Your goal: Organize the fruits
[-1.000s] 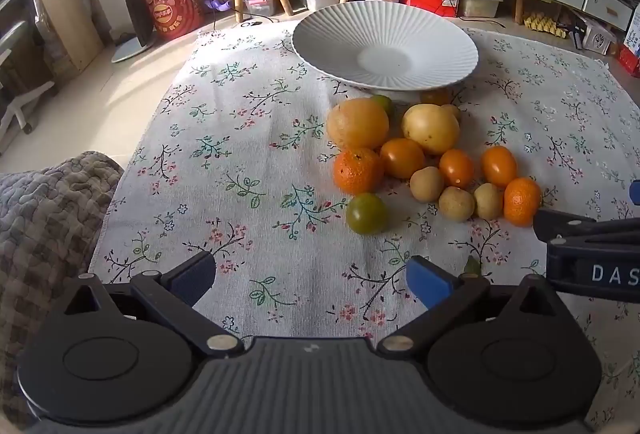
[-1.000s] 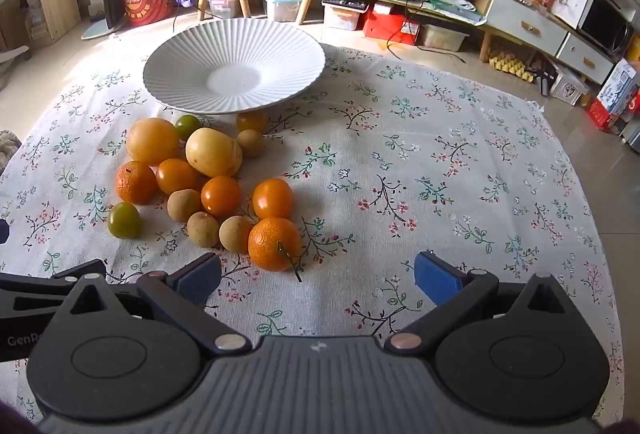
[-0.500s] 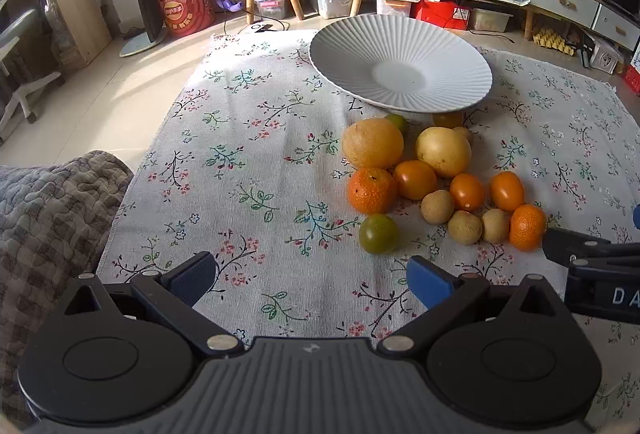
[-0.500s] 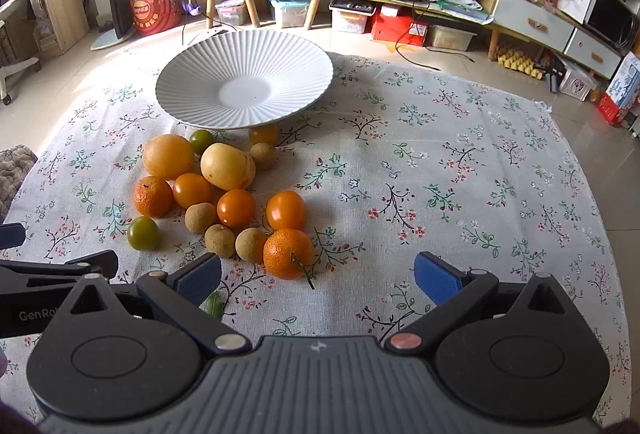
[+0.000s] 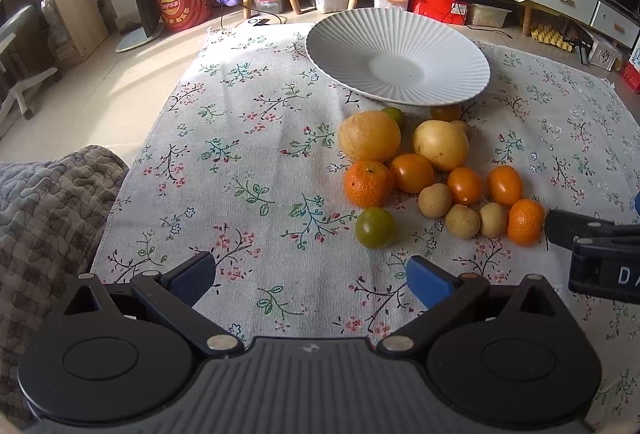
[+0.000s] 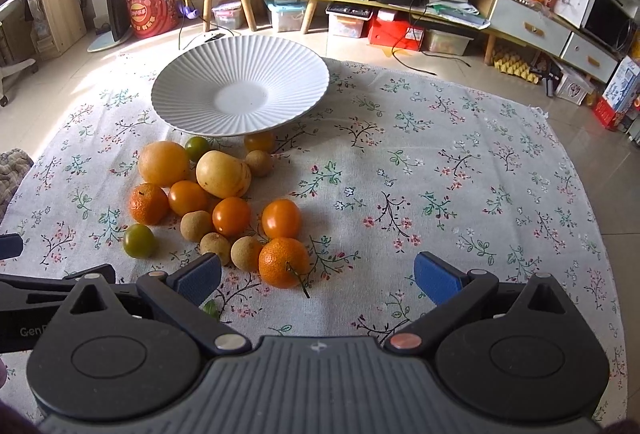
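A white ribbed plate (image 6: 240, 95) is sitting bare on a floral cloth (image 6: 440, 173); its fluted rim is fanning out like a shell. The fruits (image 6: 218, 199) are lying in a loose cluster on the cloth just in front of the plate, none in it; a pebbly-skinned mandarin (image 6: 283, 262) with a thin stem is lying nearest the right gripper (image 6: 318, 276), beside smooth glossy orange ones, small dull tan balls and a green one (image 5: 375, 227). The right gripper is hovering with its blue-padded fingers spread wide, clamping nothing; the left gripper (image 5: 312, 280) is likewise gaping over bare cloth. The left view is showing a quilted checked blanket (image 5: 48, 218) and the letters "DA" on the other tool; the right view is showing "Gen" on its neighbour's arm, plus a red patterned drum (image 6: 148, 9) whose writing I cannot read.
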